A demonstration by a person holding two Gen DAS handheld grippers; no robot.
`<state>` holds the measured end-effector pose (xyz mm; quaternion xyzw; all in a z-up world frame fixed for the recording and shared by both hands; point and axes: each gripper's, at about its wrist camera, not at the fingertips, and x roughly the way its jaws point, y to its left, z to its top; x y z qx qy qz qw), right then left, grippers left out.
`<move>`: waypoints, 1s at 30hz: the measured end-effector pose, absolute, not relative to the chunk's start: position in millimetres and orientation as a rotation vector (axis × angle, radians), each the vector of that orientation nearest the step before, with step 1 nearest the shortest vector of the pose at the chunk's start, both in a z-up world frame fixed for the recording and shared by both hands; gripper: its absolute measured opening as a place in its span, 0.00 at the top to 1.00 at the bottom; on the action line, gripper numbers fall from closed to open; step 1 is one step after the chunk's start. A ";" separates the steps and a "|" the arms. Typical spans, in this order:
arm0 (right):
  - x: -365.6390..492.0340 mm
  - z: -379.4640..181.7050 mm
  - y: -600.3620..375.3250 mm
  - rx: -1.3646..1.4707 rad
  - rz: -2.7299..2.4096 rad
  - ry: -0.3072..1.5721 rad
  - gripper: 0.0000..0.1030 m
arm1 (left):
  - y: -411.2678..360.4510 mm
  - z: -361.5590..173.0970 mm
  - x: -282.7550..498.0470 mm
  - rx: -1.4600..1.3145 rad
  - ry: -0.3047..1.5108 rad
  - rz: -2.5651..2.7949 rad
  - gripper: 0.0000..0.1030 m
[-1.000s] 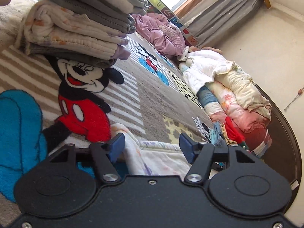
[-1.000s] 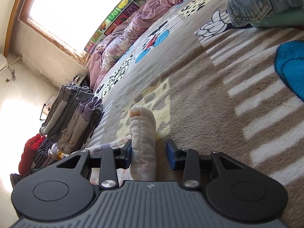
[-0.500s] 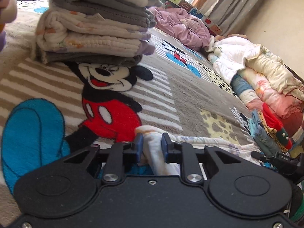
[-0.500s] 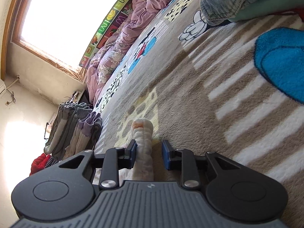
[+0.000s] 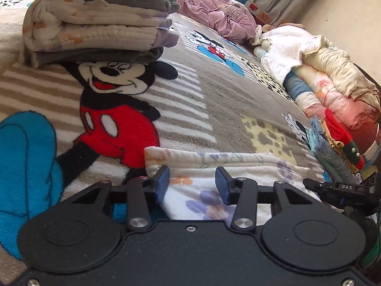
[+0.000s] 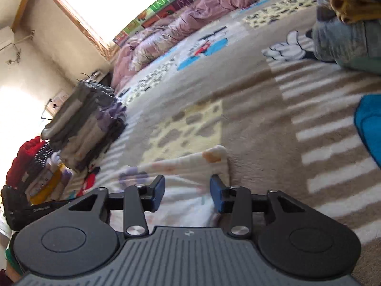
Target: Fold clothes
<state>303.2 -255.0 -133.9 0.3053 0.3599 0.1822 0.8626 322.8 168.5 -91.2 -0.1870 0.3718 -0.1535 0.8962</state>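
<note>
Left wrist view: both grippers' fingers (image 5: 163, 178) spread, left pair opening, over floral folded garment (image 5: 214, 164) between them on the blanket (image 5: 214, 95).

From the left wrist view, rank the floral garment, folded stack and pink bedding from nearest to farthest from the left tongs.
1. Floral garment, flat under the left tongs.
2. Folded stack, upper left on the blanket.
3. Pink bedding, far back by the window.

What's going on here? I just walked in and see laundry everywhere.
A person with tongs in each hand is folding a floral garment lying on the Mickey Mouse blanket. The left tongs are opening over it, gripping nothing; the right tongs stand open over it too. A folded stack sits beyond.
</note>
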 end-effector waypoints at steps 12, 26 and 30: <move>268.1 -91.0 -259.2 0.581 0.529 0.691 0.61 | 158.0 -56.2 277.2 -0.259 0.689 -0.374 0.54; 201.5 -96.0 -249.2 0.419 0.543 0.762 0.70 | 128.4 -62.9 198.9 0.015 0.704 -0.358 0.54; 189.9 -95.6 -229.2 0.245 0.521 0.794 0.65 | 117.9 -81.9 184.2 0.052 0.737 -0.361 0.54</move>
